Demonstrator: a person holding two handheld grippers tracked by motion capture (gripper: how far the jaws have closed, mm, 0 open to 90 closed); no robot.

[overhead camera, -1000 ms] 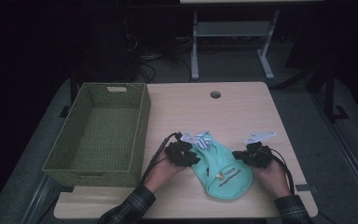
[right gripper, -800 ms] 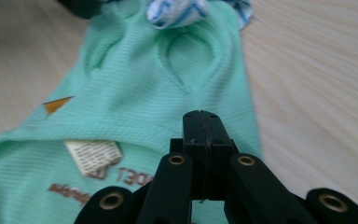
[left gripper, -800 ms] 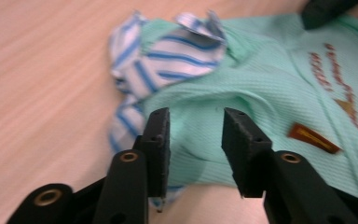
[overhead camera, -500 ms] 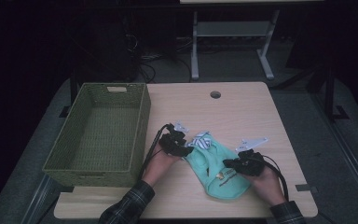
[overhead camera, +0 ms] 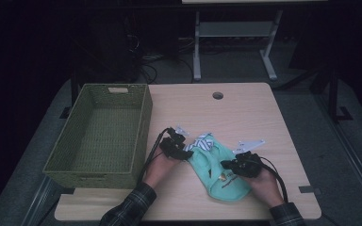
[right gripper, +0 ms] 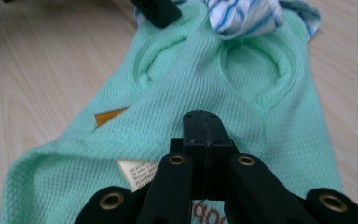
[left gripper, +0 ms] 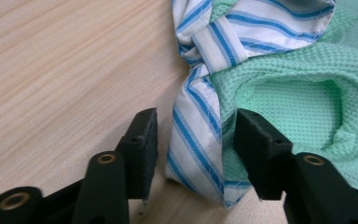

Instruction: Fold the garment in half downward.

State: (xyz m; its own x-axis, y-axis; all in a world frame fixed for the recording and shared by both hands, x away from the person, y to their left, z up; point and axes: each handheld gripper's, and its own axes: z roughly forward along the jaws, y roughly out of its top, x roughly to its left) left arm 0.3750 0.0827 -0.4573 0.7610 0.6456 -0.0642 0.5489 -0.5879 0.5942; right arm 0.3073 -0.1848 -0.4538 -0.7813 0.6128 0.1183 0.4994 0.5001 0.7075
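right gripper (overhead camera: 231, 165) farther onto garment (overhead camera: 219, 172)

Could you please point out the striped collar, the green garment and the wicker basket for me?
striped collar (left gripper: 196, 140): left gripper view, the strip between the fingers.
green garment (right gripper: 242, 88): right gripper view, its knit middle.
wicker basket (overhead camera: 143, 123): high view, its right wall.

Mint-green waffle-knit garment (overhead camera: 221, 168) with striped collar lies flat on table.

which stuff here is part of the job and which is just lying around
In use:
- green garment, flat on the table
- striped collar, between the open jaws of the left gripper
- right gripper, shut over the garment

Lying about:
- basket, nothing in it
- cables on the floor
- metal stand behind the table
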